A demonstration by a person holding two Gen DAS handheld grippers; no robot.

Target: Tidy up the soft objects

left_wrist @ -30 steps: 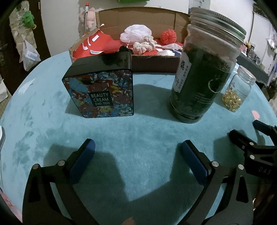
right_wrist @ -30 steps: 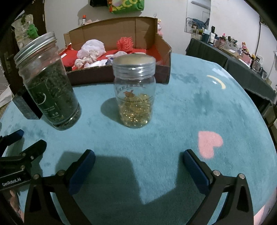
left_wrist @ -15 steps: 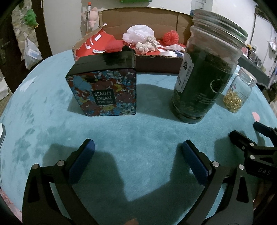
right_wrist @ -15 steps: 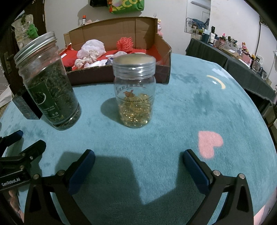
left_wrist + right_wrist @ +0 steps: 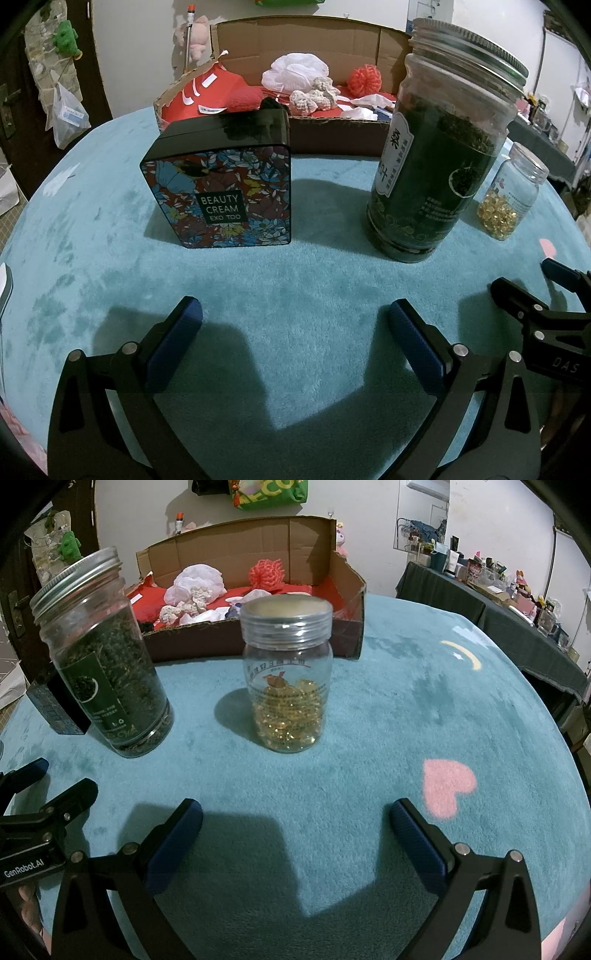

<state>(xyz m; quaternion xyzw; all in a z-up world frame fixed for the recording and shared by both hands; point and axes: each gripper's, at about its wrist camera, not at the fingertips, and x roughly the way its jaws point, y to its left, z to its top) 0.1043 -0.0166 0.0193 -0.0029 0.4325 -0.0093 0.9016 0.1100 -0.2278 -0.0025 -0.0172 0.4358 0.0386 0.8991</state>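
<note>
my left gripper [image 5: 293, 321] hangs low over the teal plush cloth [image 5: 295, 280], jaws spread wide with nothing between the blue pads. ahead of it stands the beauty cream tin [image 5: 221, 184], upright, and to its right the tall jar of dark green leaves [image 5: 439, 162] with a metal screw lid. further right is the small clear jar of golden capsules [image 5: 509, 206].

my right gripper [image 5: 295, 814] is also wide open and empty, just above the cloth, with the capsule jar straight ahead (the pink heart [image 5: 447, 786] printed on the cloth lies near my right pad).

the soft things are all in the open cardboard box [image 5: 255, 642] behind the jars: a white fluffy bundle [image 5: 195, 581], a red knitted ball [image 5: 266, 572], a lumpy cream-coloured piece [image 5: 186, 605] and red fabric [image 5: 207, 96] lining the bottom and bulging at the left end. the box sits on the cloth, apart from both grippers. a corner of my other gripper shows at the edge of each view.
</note>
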